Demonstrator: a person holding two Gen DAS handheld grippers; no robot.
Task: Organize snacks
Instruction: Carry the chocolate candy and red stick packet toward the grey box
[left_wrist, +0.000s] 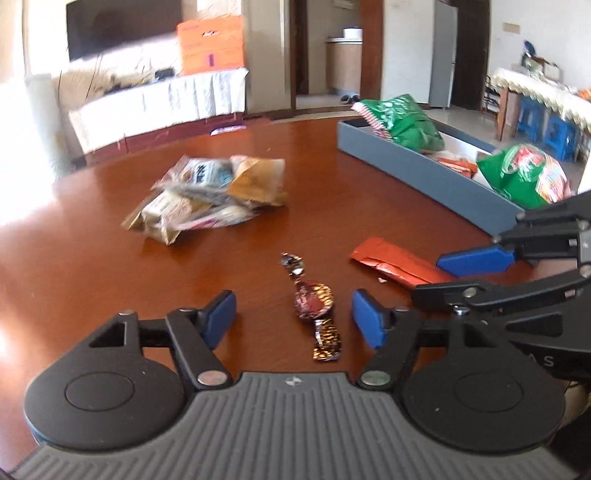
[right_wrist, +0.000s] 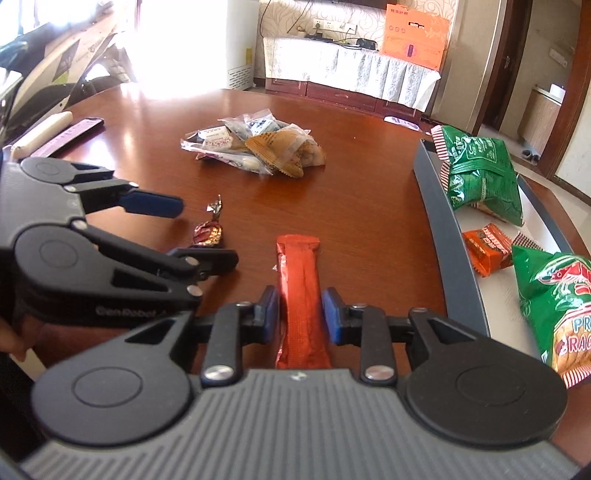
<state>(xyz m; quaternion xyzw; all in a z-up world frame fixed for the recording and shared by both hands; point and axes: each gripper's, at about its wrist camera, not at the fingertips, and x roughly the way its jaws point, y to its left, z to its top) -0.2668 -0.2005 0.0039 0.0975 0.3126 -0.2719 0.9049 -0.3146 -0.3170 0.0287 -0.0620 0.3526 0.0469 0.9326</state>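
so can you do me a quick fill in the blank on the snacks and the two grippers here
1. The wrapped candy lies between the open fingers of the ____ gripper.
2. The right gripper straddles a long ____ packet.
3. The green bags sit in the grey ____.
4. The pile of mixed snacks rests on the ____.

Missing words: left; red; tray; table

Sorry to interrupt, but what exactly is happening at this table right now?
A person is sorting snacks on a wooden table with two handheld grippers. The left gripper is open around a foil-wrapped candy without pressing it. The right gripper straddles a long red packet, nearly closed on it. Green bags already sit in the grey tray; a pile of packets waits.
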